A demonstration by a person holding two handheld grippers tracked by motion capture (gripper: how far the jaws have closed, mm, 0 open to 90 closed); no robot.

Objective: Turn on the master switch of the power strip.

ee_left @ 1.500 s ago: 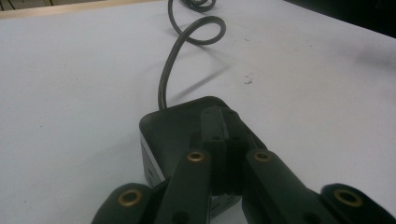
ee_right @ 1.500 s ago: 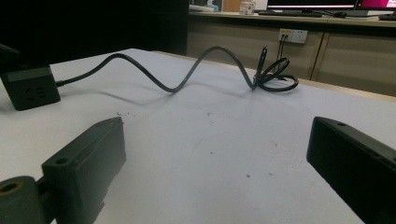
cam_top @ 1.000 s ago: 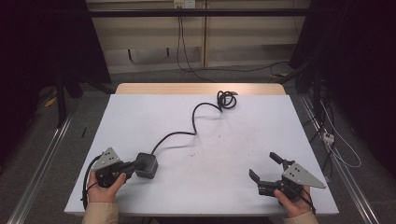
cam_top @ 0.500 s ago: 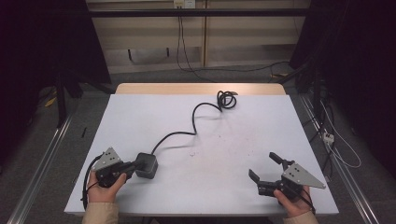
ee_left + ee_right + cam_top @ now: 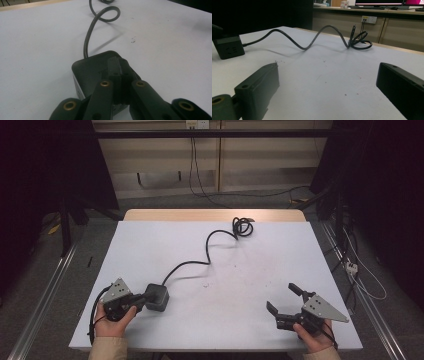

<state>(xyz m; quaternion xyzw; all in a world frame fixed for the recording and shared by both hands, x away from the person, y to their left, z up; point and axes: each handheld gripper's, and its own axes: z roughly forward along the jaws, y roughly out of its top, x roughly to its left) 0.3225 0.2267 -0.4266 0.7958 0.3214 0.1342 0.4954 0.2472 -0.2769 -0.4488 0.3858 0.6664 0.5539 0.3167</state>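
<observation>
A black cube-shaped socket block [image 5: 157, 296] stands near the front left of the white table [image 5: 260, 255]. Its black cable [image 5: 200, 261] snakes back to a small coil [image 5: 242, 226] at the far edge. My left gripper [image 5: 141, 300] is shut, its jaws pressed together with nothing between them. In the left gripper view its tips [image 5: 119, 62] lie over the block's top [image 5: 92, 70], and the cable [image 5: 87, 40] runs away from them. My right gripper [image 5: 283, 298] rests at the front right, open and holding nothing. Between its spread jaws [image 5: 328, 72] the right gripper view shows bare table, the block [image 5: 229, 48] and the coil [image 5: 359, 40].
A wooden strip [image 5: 215, 215] edges the table's far side. Behind it a cabinet wall carries a wall outlet [image 5: 196, 124] with cords hanging from it. Loose cables and a plug [image 5: 350, 266] lie on the floor at the right. Metal rails [image 5: 45, 300] run along both sides.
</observation>
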